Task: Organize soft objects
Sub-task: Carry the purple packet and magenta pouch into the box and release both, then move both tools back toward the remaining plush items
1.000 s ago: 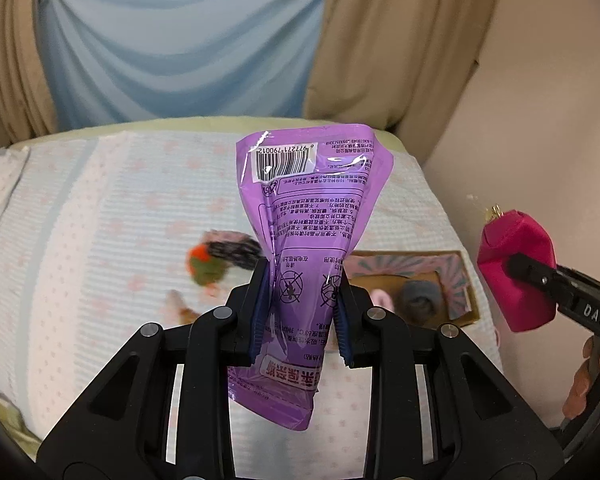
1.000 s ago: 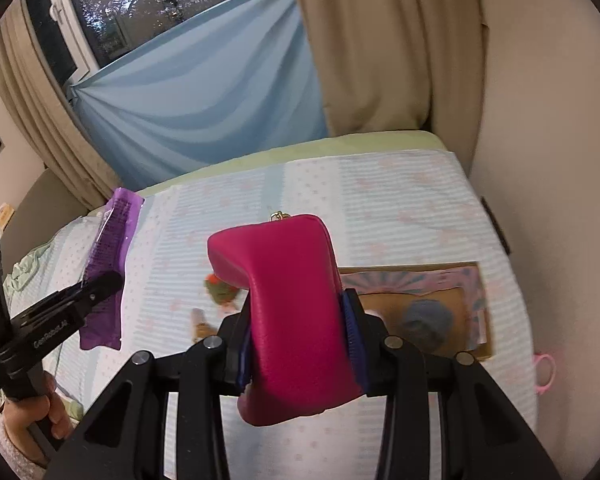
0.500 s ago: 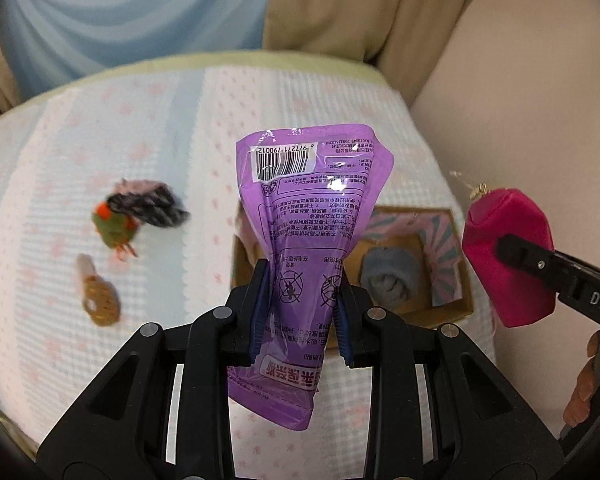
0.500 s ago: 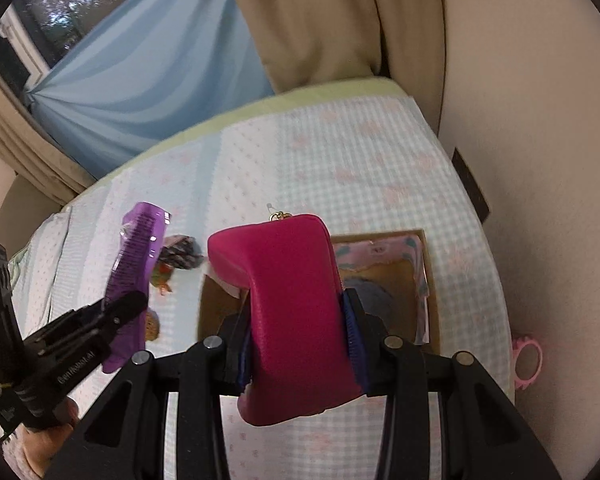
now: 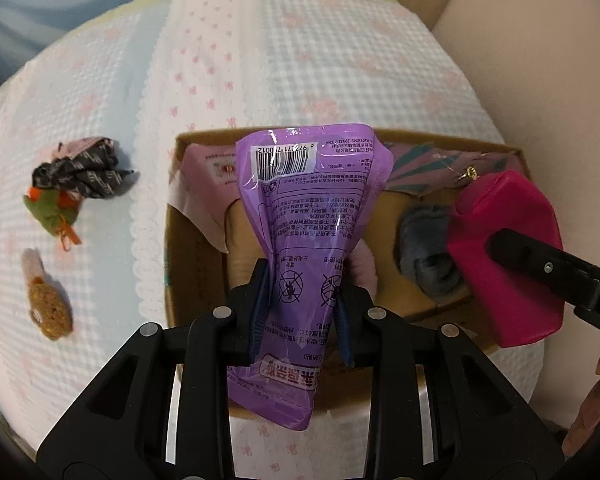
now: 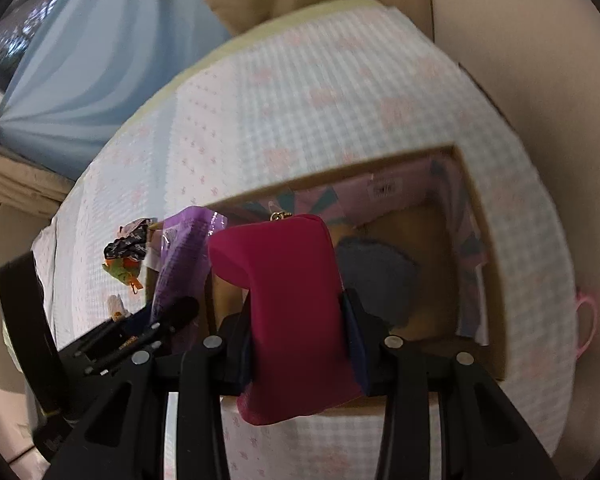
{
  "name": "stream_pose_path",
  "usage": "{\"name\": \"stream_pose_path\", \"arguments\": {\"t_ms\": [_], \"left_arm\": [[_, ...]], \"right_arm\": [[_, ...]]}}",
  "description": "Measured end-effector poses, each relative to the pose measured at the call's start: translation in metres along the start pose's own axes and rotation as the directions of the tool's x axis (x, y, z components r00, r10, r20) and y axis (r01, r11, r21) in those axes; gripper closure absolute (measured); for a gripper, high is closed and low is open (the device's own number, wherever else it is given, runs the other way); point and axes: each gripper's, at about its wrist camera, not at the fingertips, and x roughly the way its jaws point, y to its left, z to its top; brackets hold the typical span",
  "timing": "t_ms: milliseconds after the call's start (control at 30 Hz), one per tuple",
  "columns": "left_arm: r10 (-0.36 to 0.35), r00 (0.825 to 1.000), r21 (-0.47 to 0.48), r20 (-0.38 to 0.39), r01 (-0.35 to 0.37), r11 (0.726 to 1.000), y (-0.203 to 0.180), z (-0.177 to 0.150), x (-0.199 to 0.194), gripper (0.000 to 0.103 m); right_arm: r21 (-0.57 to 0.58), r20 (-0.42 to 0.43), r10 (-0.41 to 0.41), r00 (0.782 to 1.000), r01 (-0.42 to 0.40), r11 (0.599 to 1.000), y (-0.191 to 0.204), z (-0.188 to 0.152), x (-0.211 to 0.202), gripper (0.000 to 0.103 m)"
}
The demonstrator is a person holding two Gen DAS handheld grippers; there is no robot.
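Observation:
My left gripper [image 5: 300, 300] is shut on a purple plastic pack [image 5: 306, 216] with a barcode, held upright over the left half of an open cardboard box [image 5: 172, 264]. On the right, my right gripper [image 6: 298, 320] is shut on a magenta pouch [image 6: 288, 280] with a small gold zip pull, above the same box [image 6: 496, 320]. The pouch [image 5: 504, 252] and the right gripper's black finger [image 5: 540, 264] also show in the left wrist view. A grey soft item [image 5: 428, 252] and something pale pink [image 5: 366, 272] lie inside the box.
On the checked bedcover [image 5: 260, 60] left of the box lie a dark patterned cloth bundle [image 5: 80, 172], a green and orange soft toy [image 5: 54, 212] and a small brown toy [image 5: 48, 308]. A beige wall [image 6: 520, 40] runs along the right. A pink ring [image 6: 586, 320] hangs at the bed's right edge.
Both grippers have come down and tilted toward the bed, carrying the pack and the pouch from well above to just over the box. Both grips are unchanged.

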Motion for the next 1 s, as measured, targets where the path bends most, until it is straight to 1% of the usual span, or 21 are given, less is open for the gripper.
{"name": "stream_pose_path", "arguments": {"t_ms": [133,167,200,233,267,300,333,367,400,500,700,900,1000], "left_arm": [[0.029,1.0,0.034,-0.01,-0.029,0.999,-0.003,0.003,0.006,0.077],[0.029,0.999,0.044,-0.014,-0.029,0.999,-0.005,0.003,0.006,0.076],[0.029,1.0,0.051,-0.01,-0.028,0.998,-0.005,0.002,0.006,0.067],[0.023,1.0,0.055,-0.009,-0.023,0.998,-0.006,0.001,0.004,0.058],[0.02,1.0,0.054,-0.011,-0.02,0.998,-0.005,0.001,0.004,0.027],[0.02,1.0,0.05,-0.006,-0.02,0.999,-0.005,0.0,0.002,0.002],[0.011,1.0,0.048,-0.001,-0.011,0.999,-0.006,0.0,-0.002,0.001],[-0.01,1.0,0.048,0.002,0.009,0.999,-0.006,-0.001,-0.005,0.0],[-0.018,1.0,0.053,-0.005,0.018,0.998,-0.006,-0.001,-0.006,0.0],[-0.012,1.0,0.077,-0.009,0.012,0.997,-0.009,-0.005,-0.008,0.0],[-0.009,1.0,0.071,-0.019,0.011,0.997,-0.012,-0.013,-0.012,0.0],[-0.003,1.0,0.075,-0.001,0.003,0.997,-0.012,-0.02,-0.028,0.0],[-0.005,1.0,0.077,0.022,0.003,0.997,-0.012,-0.023,-0.045,0.0]], "right_arm": [[0.025,-0.026,0.009,1.0,-0.008,1.0,-0.006,0.001,0.014,0.066],[0.037,-0.028,0.014,1.0,-0.013,0.999,-0.007,0.002,0.016,0.065],[0.043,-0.027,0.015,1.0,-0.014,0.999,-0.007,0.003,0.016,0.064],[0.051,-0.026,0.02,0.999,-0.019,0.999,-0.008,0.005,0.017,0.062],[0.055,-0.027,0.026,0.999,-0.025,0.998,-0.007,0.005,0.017,0.056],[0.061,-0.031,0.036,0.999,-0.034,0.998,-0.009,0.007,0.018,0.052],[0.063,-0.026,0.036,0.999,-0.034,0.997,-0.008,0.008,0.019,0.034],[0.064,-0.013,0.033,0.999,-0.032,0.997,-0.008,0.009,0.017,0.01],[0.06,0.009,0.023,1.0,-0.023,0.998,-0.009,0.009,0.014,0.002],[0.041,0.051,0.002,0.999,-0.004,0.999,-0.014,0.011,0.009,0.0],[0.038,0.024,-0.013,1.0,0.012,0.999,-0.019,0.01,0.009,0.0],[0.013,0.044,-0.014,0.999,0.013,1.0,-0.012,0.004,-0.003,0.0],[0.01,0.047,-0.014,0.999,0.014,1.0,-0.007,0.0,-0.011,0.0]]}}
